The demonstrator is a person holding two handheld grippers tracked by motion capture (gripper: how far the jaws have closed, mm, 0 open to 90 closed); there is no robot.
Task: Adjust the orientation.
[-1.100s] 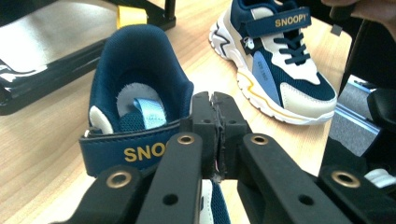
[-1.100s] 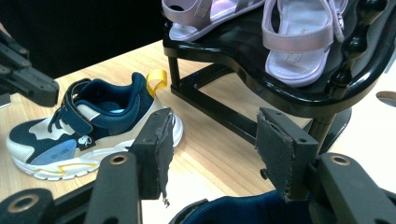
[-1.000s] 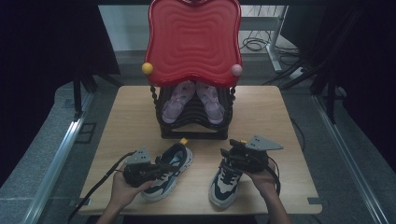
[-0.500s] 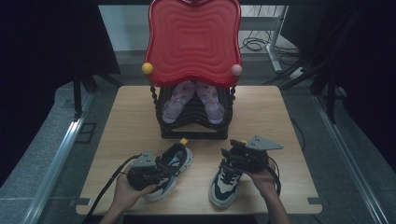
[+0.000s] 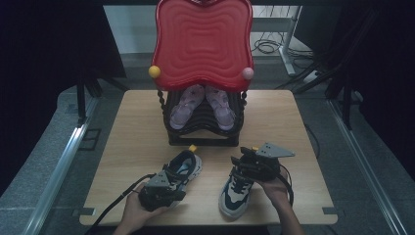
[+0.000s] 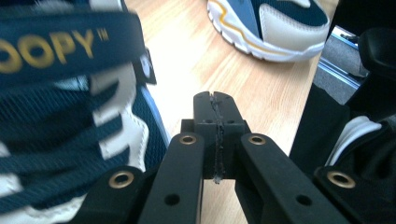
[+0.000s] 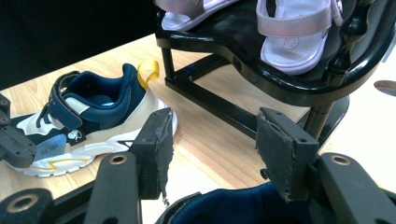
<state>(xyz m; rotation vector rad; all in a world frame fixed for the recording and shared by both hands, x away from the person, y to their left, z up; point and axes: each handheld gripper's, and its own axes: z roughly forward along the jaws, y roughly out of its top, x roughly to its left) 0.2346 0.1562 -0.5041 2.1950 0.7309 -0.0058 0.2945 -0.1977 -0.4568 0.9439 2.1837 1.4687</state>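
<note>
On the pale wooden table (image 5: 137,132), dark curtains close the room at nine and three o'clock, with grey floor and metal rails along both sides; cables lie on the floor toward one o'clock behind a red wavy board (image 5: 203,41); below that board a black rack (image 5: 203,132) at twelve o'clock carries a pair of lilac sandals (image 5: 183,105).

At seven o'clock the left gripper (image 5: 159,192) sits over the front of the left shoe (image 5: 182,169), whose long axis runs from seven to one o'clock, its heel with the yellow loop toward the rack; the jaws are pressed together with nothing between them, just beside the shoe's laces.

At five o'clock the right gripper (image 5: 244,169) hangs over the right shoe (image 5: 237,188), whose toe points to seven o'clock and heel to one; its jaws stand fairly wide, either side of the navy collar, and the pads do not press on it.

The left gripper view shows yellow lettering on the navy strap (image 6: 65,46); the right gripper view shows the rack's underside and a small figure on one sandal.
</note>
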